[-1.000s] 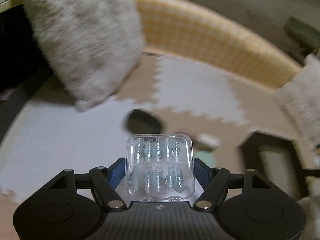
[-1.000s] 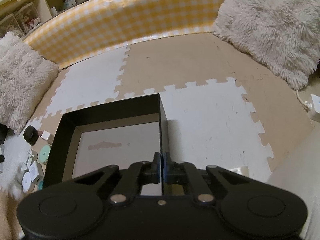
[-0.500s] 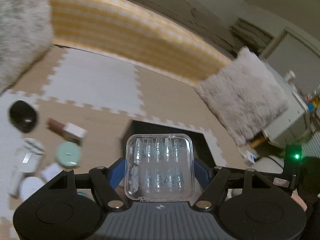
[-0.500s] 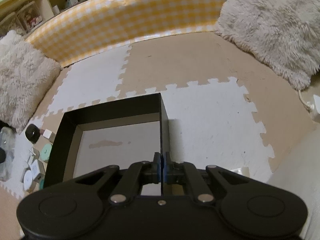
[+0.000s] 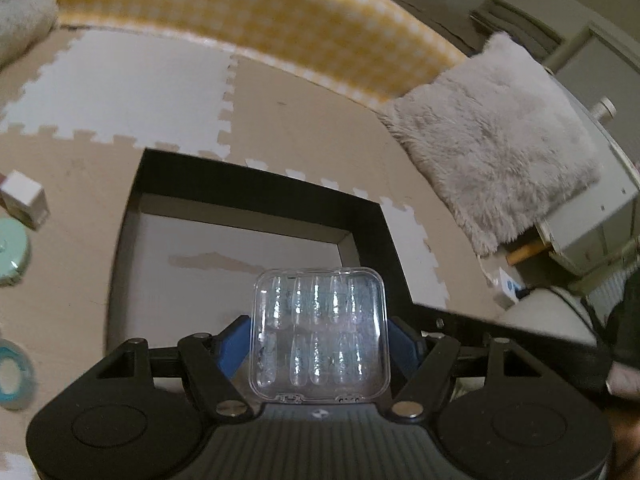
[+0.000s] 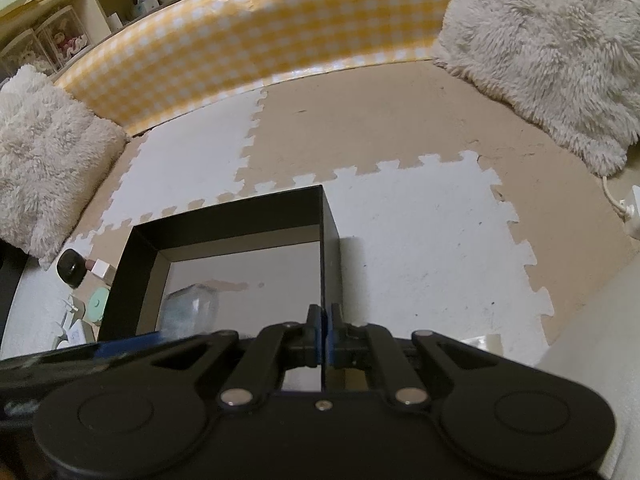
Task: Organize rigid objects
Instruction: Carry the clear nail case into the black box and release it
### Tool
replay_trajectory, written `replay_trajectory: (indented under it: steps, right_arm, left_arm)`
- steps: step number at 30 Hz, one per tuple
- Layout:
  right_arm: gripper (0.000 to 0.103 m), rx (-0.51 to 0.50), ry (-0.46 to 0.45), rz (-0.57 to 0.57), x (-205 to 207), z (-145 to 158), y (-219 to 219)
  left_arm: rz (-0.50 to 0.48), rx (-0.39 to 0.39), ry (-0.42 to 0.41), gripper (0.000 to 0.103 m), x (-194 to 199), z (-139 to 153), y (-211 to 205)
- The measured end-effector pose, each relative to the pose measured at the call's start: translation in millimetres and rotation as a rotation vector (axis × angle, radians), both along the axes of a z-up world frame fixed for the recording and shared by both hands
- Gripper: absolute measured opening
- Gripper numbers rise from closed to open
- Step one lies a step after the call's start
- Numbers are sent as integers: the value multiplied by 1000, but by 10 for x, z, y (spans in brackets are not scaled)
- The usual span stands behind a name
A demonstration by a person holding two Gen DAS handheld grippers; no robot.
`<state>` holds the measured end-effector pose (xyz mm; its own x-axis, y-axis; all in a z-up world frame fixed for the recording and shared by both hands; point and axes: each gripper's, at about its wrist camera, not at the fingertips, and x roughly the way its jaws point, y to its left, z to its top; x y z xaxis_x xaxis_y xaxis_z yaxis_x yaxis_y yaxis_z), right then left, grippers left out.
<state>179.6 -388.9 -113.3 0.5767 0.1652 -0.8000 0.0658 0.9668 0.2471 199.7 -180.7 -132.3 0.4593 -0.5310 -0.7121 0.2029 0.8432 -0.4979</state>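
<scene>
A clear plastic case (image 5: 320,332) with rows of small clear tips is clamped between the blue pads of my left gripper (image 5: 320,338), which is shut on its sides. It hangs over the near part of the open black box (image 5: 256,184), whose pale floor shows no items. The right wrist view shows the same case (image 6: 190,308) blurred over the box's left side. My right gripper (image 6: 324,336) is shut on the box's right wall (image 6: 322,240), pinching its top edge.
Left of the box on the foam puzzle mat lie a small white cube (image 5: 24,200), a mint round tin (image 5: 10,252), a blue ring (image 5: 12,376) and a black round object (image 6: 71,268). A yellow checked bumper (image 6: 256,40) and fluffy cushions (image 6: 552,52) border the mat.
My left gripper has swung to the right with the clear case, from over the loose items to above the black box. The right gripper has kept its pinch on the box wall.
</scene>
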Motion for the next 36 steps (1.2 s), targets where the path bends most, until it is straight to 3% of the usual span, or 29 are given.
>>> replay_trajectory:
  steps: [5, 13, 22, 24, 26, 36]
  right_arm:
    - [4, -5, 2, 3, 2, 3, 13]
    - [4, -4, 4, 24, -3, 8, 15]
    - [4, -23, -5, 52, -11, 10, 34]
    - [4, -19, -6, 54, -12, 7, 27]
    - [4, -18, -8, 55, -13, 5, 24]
    - [4, -13, -11, 53, -17, -6, 18]
  left_arm:
    - [25, 38, 4, 73, 238, -53, -159]
    - [-25, 145, 15, 73, 514, -226, -494]
    - [-52, 167, -28, 74, 582, -348, -666]
    - [-45, 166, -21, 78, 593, -339, -667]
    - [-37, 175, -15, 91, 591, -333, -648]
    - [-101, 179, -74, 98, 383, -33, -494]
